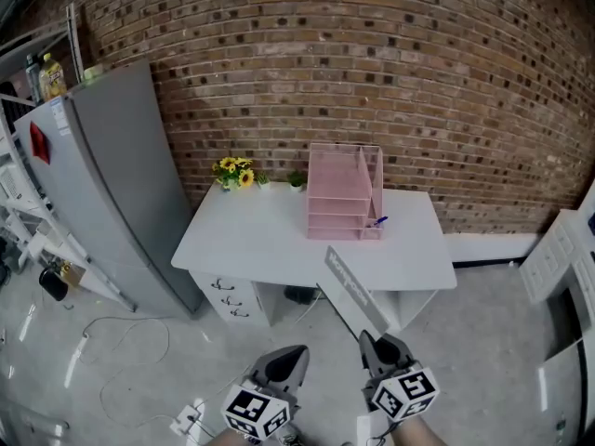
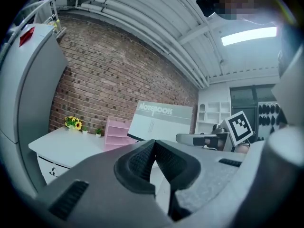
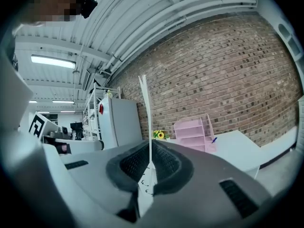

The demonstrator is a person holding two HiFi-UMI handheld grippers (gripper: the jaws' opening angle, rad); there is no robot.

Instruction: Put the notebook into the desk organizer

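The grey notebook (image 1: 348, 289) is pinched at its lower end by my right gripper (image 1: 369, 340), which is shut on it, short of the desk's front edge. In the right gripper view the notebook (image 3: 144, 103) stands edge-on between the pads. From the left gripper view its cover (image 2: 161, 122) faces me. The pink desk organizer (image 1: 342, 198) stands at the back of the white desk (image 1: 260, 240), some way beyond both grippers. My left gripper (image 1: 296, 351) hangs beside the right one, shut with nothing in it (image 2: 154, 142).
A grey fridge (image 1: 112, 184) stands left of the desk. Yellow flowers (image 1: 234, 172) and a small green plant (image 1: 296, 180) sit at the desk's back edge, and a blue pen (image 1: 379, 221) lies by the organizer. A white shelf unit (image 1: 558, 258) is at the right. Cables (image 1: 121, 342) lie on the floor.
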